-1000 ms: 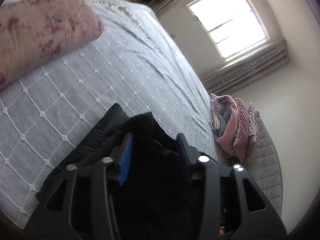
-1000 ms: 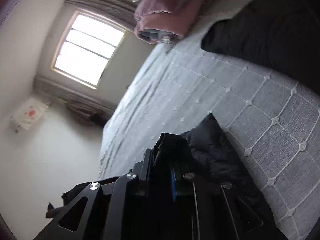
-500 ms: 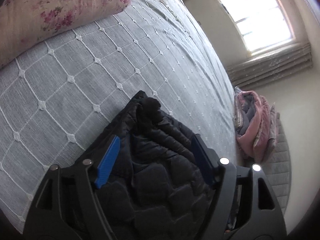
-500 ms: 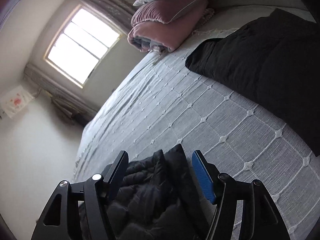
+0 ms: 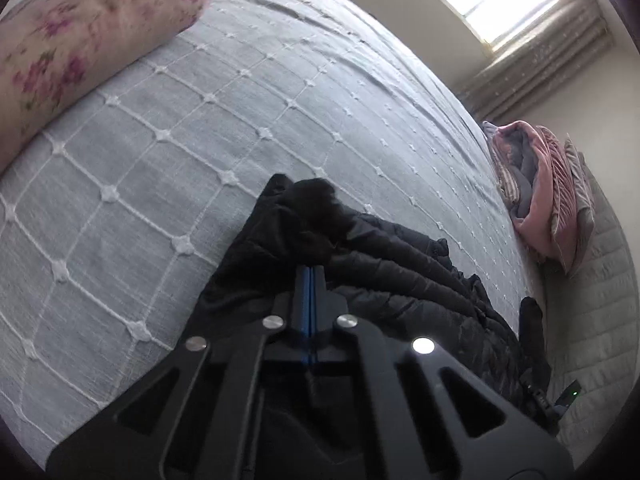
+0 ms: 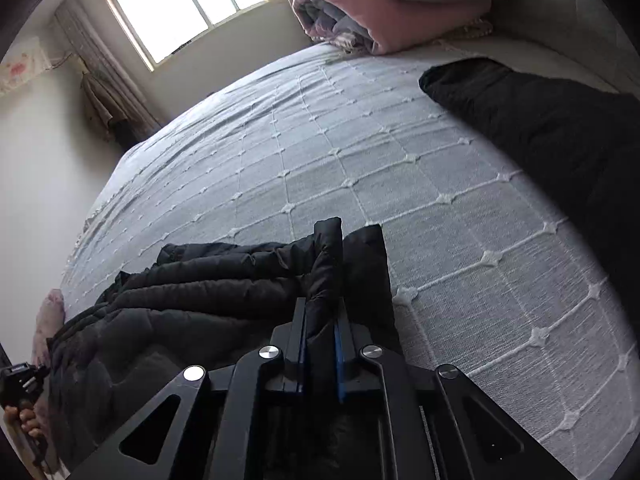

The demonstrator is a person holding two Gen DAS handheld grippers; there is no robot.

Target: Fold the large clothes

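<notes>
Left wrist view: a black quilted jacket [image 5: 360, 264] lies on the bed [image 5: 200, 128], bunched right in front of the left gripper [image 5: 310, 280], whose blue pads are pressed together on a pinch of its edge. Right wrist view: the right gripper [image 6: 320, 320] clamps a raised fold at the jacket's other end. Half a second ago both grippers stood wide open around the fabric. The jacket stretches lengthwise between the two grippers, across the quilted bedspread.
</notes>
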